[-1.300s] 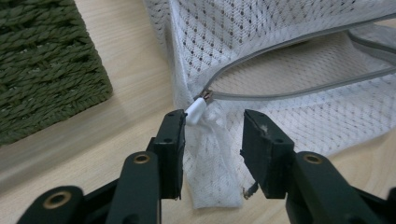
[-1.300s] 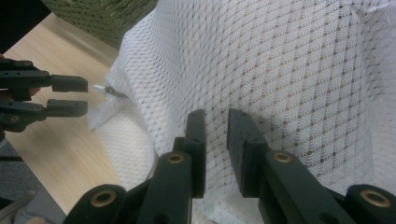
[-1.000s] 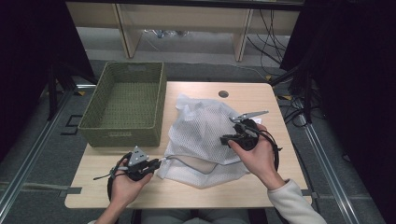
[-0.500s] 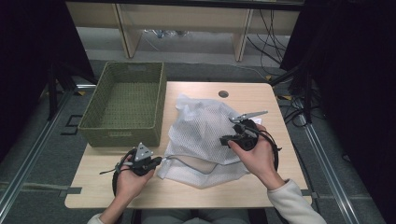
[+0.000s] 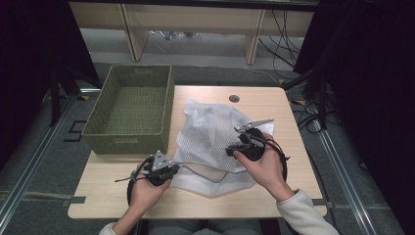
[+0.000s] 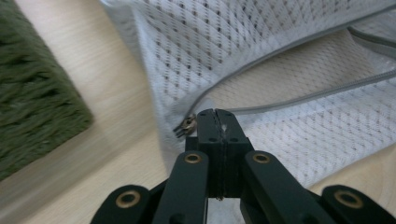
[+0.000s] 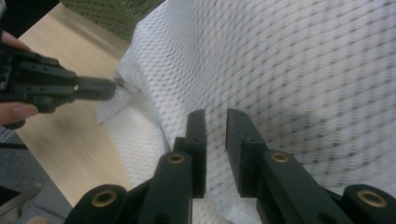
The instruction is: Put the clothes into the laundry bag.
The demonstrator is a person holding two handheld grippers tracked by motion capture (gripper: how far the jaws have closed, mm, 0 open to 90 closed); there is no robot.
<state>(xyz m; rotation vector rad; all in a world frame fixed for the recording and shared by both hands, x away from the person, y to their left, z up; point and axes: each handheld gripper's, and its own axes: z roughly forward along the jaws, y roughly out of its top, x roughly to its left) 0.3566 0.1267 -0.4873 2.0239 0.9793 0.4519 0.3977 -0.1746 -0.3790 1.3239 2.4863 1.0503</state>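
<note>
White mesh bag [image 5: 215,142] spread mid-bench [image 5: 274,196], just right of green basket [image 5: 132,115]. Left gripper [image 6: 215,116] fingers fully closed at bag's near-left corner beside the zipper pull [image 6: 187,124] (grip on fabric not discernible). Right gripper [image 7: 216,116] fingers slightly parted, having just opened a little, over mesh, clamping nothing.

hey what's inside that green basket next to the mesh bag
The green basket looks empty: its woven floor and inner walls show bare. The strip behind its near wall is hidden. The mesh bag lies beside it on the table.
</note>
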